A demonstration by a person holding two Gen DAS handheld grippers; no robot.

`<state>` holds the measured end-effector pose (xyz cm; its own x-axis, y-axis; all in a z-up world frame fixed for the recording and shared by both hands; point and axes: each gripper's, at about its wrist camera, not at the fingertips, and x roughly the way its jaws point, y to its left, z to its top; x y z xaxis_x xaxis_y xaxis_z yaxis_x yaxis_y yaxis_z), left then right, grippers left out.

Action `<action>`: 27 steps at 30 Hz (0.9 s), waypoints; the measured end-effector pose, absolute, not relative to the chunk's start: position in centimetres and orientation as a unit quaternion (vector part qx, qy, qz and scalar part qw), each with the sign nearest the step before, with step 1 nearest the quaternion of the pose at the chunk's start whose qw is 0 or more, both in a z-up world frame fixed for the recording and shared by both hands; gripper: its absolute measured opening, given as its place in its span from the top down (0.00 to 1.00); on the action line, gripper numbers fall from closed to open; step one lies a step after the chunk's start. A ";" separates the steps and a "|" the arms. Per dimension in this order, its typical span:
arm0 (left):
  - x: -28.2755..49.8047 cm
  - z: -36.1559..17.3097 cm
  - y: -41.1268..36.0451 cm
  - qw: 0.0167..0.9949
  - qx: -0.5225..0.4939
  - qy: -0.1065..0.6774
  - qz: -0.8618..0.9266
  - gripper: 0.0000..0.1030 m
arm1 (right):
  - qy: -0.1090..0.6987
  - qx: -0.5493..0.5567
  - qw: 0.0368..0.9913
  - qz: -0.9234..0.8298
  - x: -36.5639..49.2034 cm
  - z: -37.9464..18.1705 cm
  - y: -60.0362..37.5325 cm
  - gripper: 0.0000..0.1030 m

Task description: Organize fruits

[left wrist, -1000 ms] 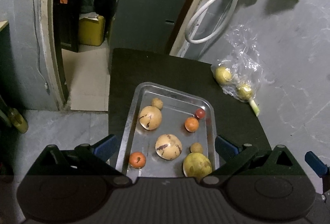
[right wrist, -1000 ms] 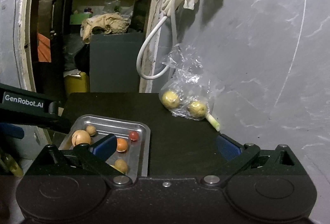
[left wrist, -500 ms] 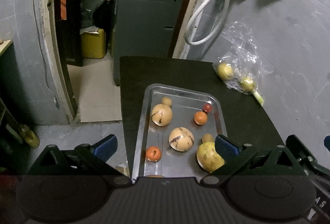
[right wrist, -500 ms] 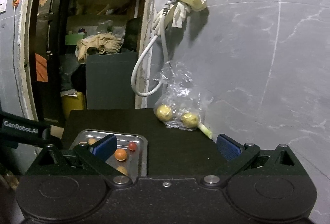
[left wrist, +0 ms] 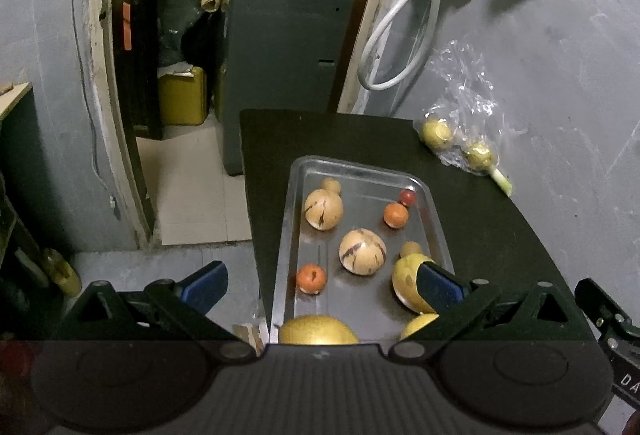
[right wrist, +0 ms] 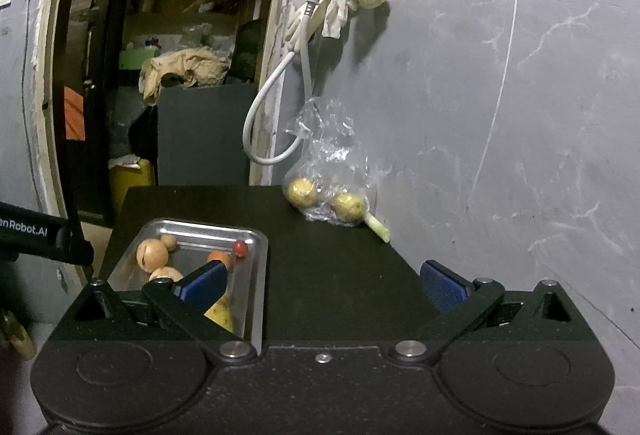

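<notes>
A steel tray (left wrist: 289,219) lies on the black table (left wrist: 488,235), holding two striped tan fruits (left wrist: 362,253), two small oranges (left wrist: 311,278), a red berry-sized fruit (left wrist: 407,197) and yellow-green fruits (left wrist: 402,275) at its near end. My left gripper (left wrist: 320,285) hangs open above that near end, its right finger over a yellow-green fruit and its left finger off the table's edge. A clear bag (right wrist: 328,195) with two yellow fruits leans on the wall. My right gripper (right wrist: 322,285) is open over bare table, right of the tray (right wrist: 260,247).
A green stalk (left wrist: 502,181) lies by the bag. The grey wall (right wrist: 500,115) borders the table on the right, with a white hose (right wrist: 276,139) and gloves hanging. Left of the table the floor drops to a doorway with a dark cabinet (left wrist: 280,75) and yellow can (left wrist: 182,101).
The left gripper has drawn back and shifted left, so more yellow fruit shows at the tray's near end. The right gripper has pulled back and leveled. Both stay open.
</notes>
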<state>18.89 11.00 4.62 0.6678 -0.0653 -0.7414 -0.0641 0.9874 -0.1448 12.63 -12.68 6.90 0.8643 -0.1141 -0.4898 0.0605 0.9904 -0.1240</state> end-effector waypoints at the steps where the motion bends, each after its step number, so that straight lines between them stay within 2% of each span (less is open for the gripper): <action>1: 18.7 4.5 11.0 0.909 -0.082 0.409 -0.001 0.01 | 0.257 -0.054 0.964 -0.043 12.5 6.9 -12.6 0.01; 27: 14.3 5.5 7.8 0.913 -0.080 0.399 0.027 0.01 | 0.258 -0.040 0.965 0.020 10.3 6.9 -14.9 0.01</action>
<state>14.30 7.84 5.51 0.6807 -0.0133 -0.7324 -0.1136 0.9858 -0.1235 10.33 -14.89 6.92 0.8658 0.0189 -0.5001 -0.0600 0.9960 -0.0661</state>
